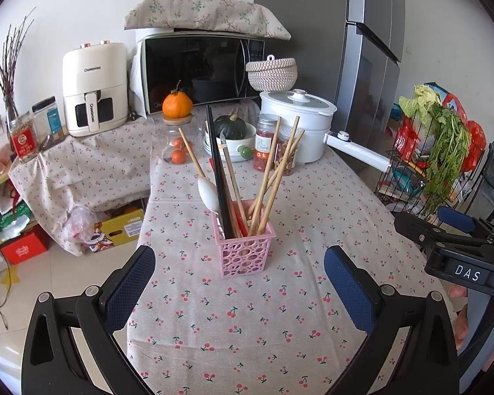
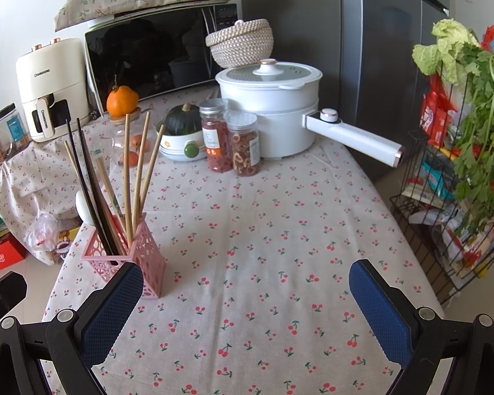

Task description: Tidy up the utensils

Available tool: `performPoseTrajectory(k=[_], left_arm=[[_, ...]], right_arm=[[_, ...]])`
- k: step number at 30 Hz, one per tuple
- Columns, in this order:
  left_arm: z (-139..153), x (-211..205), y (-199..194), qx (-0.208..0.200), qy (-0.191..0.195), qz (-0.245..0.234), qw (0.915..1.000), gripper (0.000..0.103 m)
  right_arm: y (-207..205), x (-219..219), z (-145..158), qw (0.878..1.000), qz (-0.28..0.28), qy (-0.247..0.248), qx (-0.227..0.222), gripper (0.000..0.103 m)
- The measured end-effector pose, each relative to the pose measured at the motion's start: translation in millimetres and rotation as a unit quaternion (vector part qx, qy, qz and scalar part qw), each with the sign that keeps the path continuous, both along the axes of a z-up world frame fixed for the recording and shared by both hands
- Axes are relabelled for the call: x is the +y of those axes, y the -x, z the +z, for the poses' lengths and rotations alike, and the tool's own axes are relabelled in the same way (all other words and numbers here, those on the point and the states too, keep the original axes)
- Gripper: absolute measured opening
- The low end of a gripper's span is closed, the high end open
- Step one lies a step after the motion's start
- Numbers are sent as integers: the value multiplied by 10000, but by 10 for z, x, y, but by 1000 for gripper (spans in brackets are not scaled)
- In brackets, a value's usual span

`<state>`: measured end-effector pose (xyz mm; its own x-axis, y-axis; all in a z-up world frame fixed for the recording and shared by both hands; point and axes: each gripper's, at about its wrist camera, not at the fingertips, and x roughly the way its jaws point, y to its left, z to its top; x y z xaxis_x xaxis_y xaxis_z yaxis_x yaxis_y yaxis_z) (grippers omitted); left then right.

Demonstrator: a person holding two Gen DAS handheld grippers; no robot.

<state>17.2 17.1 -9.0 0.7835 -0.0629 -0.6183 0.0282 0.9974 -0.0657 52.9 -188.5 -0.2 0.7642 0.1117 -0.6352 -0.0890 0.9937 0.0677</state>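
The left hand-held gripper hangs spread and empty before the pink holder, where chopsticks and a white spoon stand upright, apparently already sorted. A pot and jars crowd the counter behind.

The right hand-held gripper is also spread, holding nothing, with the holder just beside its left finger.

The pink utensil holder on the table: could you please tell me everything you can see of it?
The pink utensil holder is a small square basket, plastic by the look, its walls pierced with round holes. It stands upright on the cherry-print tablecloth. Inside, leaning outward, are wooden chopsticks, black chopsticks and a white spoon with a wooden handle. Neither the left gripper nor the right gripper touches it; both are open.
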Motion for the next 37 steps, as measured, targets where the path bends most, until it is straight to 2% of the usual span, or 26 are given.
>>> performPoseTrajectory(k=[19,30,37], left_arm=[[26,7,7,-36,-46,47,10000,103],[21,-87,6,160,-36,-41,9999,103],[-38,-56,-13,231,-9,69,9997,103]], right_arm=[[10,13,-23,10000,11,2,25,103],[10,10,-41,10000,25,-17,78,103],[8,12,-45,9999,16,-29,98,103]])
